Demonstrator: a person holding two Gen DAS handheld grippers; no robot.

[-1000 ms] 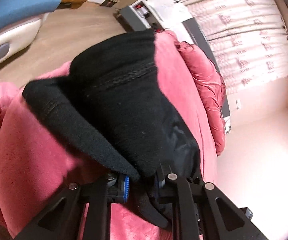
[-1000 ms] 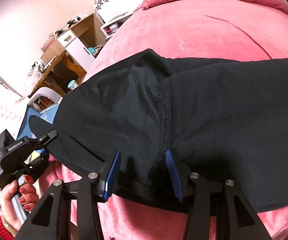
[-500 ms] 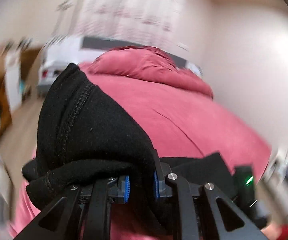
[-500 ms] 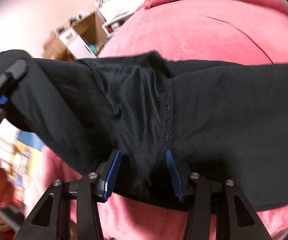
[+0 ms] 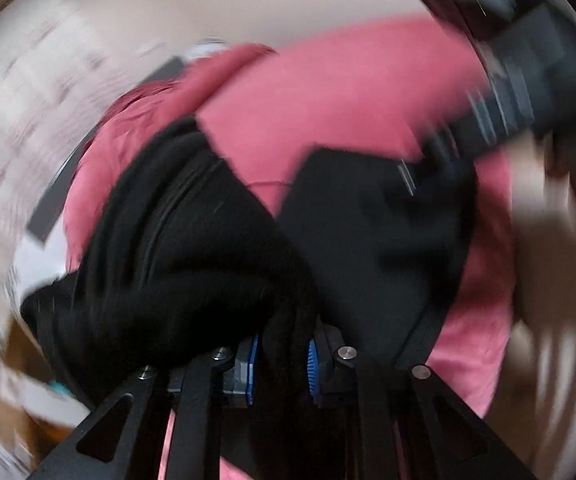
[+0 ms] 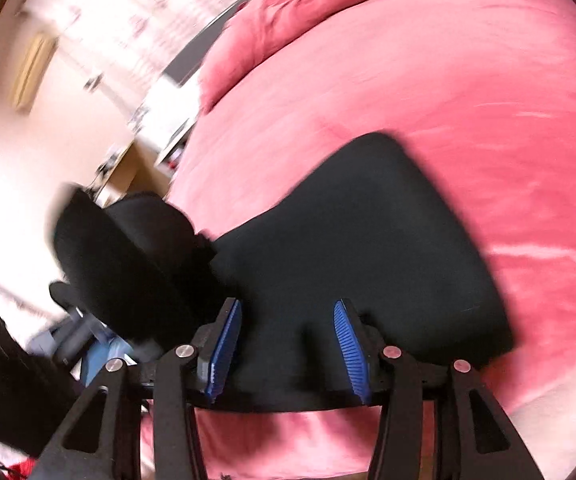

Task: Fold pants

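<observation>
Black fleece pants (image 6: 368,248) lie across a pink bedspread (image 6: 468,92), one end bunched and lifted at the left. The left gripper (image 5: 281,364) pinches a thick gather of the dark cloth between its blue pads (image 5: 252,364). The right gripper (image 6: 285,348) stands wide, its fingers straddling the garment's near edge without clamping it. Motion blur smears both views; a seam is faintly legible, while the room's edges and the far gripper dissolve into streaks.

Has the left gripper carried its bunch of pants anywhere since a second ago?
Yes. The left gripper swung its pants across the pink bedspread toward the right gripper.
</observation>
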